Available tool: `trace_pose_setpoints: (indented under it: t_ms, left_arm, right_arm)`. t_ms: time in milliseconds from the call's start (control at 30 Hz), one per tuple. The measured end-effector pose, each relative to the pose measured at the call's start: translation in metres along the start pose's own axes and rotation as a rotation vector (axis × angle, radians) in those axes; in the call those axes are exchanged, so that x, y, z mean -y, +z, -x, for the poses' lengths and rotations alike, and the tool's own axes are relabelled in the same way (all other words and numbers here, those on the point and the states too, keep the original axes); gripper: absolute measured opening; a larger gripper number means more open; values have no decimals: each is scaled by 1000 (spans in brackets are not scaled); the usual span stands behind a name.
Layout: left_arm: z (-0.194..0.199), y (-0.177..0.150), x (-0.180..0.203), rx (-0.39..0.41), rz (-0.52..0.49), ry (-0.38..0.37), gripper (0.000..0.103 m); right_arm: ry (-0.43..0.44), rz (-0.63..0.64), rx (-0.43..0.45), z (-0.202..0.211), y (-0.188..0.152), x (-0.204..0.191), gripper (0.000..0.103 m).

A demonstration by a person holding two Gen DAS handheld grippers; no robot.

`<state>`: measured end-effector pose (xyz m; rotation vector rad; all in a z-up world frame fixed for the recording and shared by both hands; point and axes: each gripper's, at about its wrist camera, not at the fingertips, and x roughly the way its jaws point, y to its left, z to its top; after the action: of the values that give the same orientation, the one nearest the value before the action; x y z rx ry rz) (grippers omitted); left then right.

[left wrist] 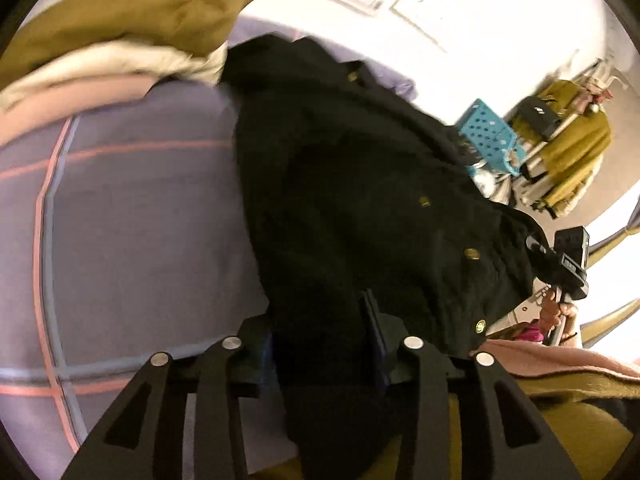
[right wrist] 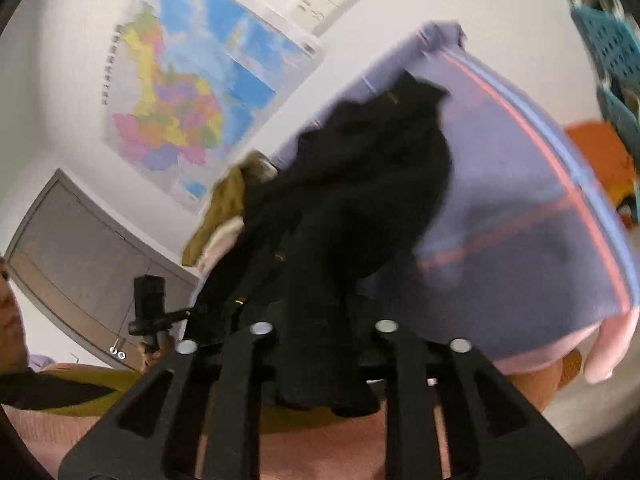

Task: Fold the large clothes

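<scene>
A: Hanging between both grippers, the black coat (left wrist: 360,184) trails over the purple bedsheet (left wrist: 140,220); left gripper (left wrist: 324,344) and right gripper (right wrist: 320,332) each pinch a fold of it.

B: Only the right wrist view shows the wall map (right wrist: 192,80); only the left shows the teal basket (left wrist: 490,132) and olive blanket (left wrist: 132,12)

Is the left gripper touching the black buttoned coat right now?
Touching. In the left wrist view, the left gripper has a bunched fold of the black coat with brass buttons clamped between its fingers, cloth filling the gap and hanging below them.
</scene>
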<state>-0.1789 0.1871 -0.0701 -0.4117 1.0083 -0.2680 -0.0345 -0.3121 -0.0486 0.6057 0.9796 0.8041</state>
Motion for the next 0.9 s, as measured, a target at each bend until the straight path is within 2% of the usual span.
trace_pose_setpoints:
  t_ms: [67,133,167,233,300,333,367,400,433,500,600,733,900]
  left_arm:
    - [-3,-1,-3,-20,8,-6,49]
    - [-9,-1,-3,-42,2,-5,61]
    - [-10,-2,-2,-37,-14,-14,64]
    - [-10,-5,0,-38,-31,-46,77]
    - [-11,-8,4,-37,-45,-46,80]
    - [-12,-10,6,-40,-51,-45,78]
    - [-14,-9,8,-45,-54,-53,69]
    - [-16,-9,10,-57,-47,-62,45]
    - [-17,-10,9,-63,-34,-56,38]
    - [-14,-7,7,-41,-2,-60,19]
    - [-1,0,2,-1,73,-138,12]
    - [19,15,11,58,54,-133,11]
    - [49,46,12,139,77,-174,11]
  right_arm:
    - [3,-2,-9,-2,-4,5,50]
    - [-16,-2,-11,-1,-5,8,56]
    - [-10,-2,-26,-2,-6,10,59]
    - [-26,2,-50,-7,-9,15,64]
    - [13,-19,-51,-7,-12,22,63]
    - [28,-22,-53,-8,-11,21,60]
    - [50,-23,-68,-9,-13,20,50]
    - [70,-26,-74,-11,-14,19,41]
    - [114,-41,-77,-12,-15,18,23]
    - [164,-57,-58,-10,-12,13,20]
    - [220,-54,7,2,1,1,17]
    - [265,-42,70,11,28,-19,15]
    - [291,-26,114,5,74,-38,15]
